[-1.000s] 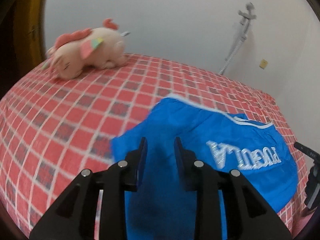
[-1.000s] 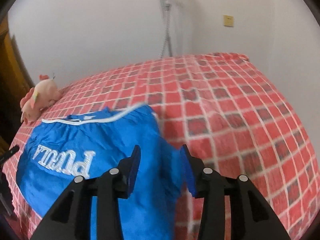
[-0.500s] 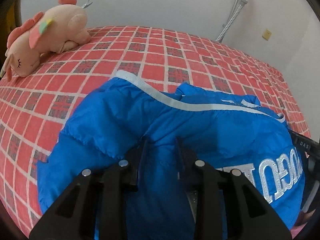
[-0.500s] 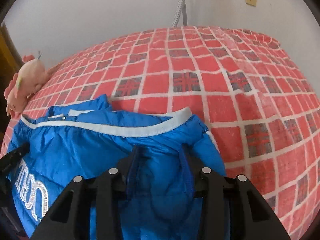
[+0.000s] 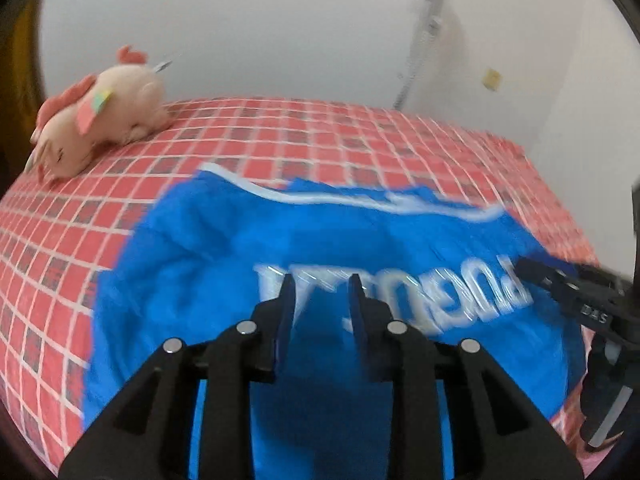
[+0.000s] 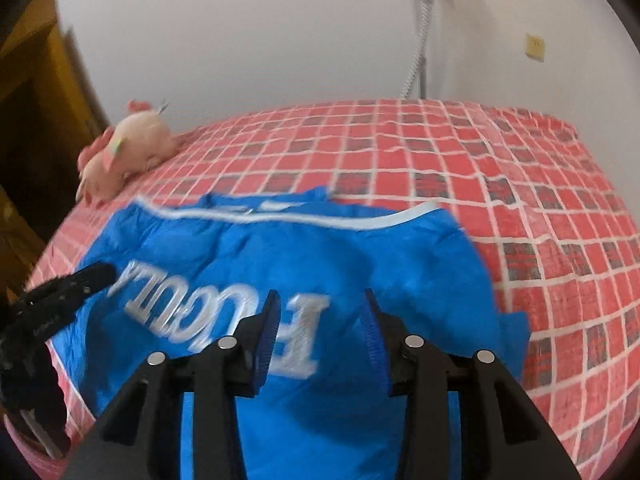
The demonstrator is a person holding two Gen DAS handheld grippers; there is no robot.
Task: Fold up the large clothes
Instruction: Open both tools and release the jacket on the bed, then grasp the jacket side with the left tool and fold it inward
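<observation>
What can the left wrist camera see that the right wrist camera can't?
Only the left view shows the right gripper, poking in at its right edge. Only the right view shows the left gripper at its left edge, and a brown wooden door frame. Both show the blue jacket with silver letters on the red checked bed, the pink plush toy, the metal stand and the white wall.

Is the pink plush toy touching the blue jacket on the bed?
Apart. In the left wrist view, the plush toy lies far left, with bare checked bedsheet between it and the blue jacket.
</observation>
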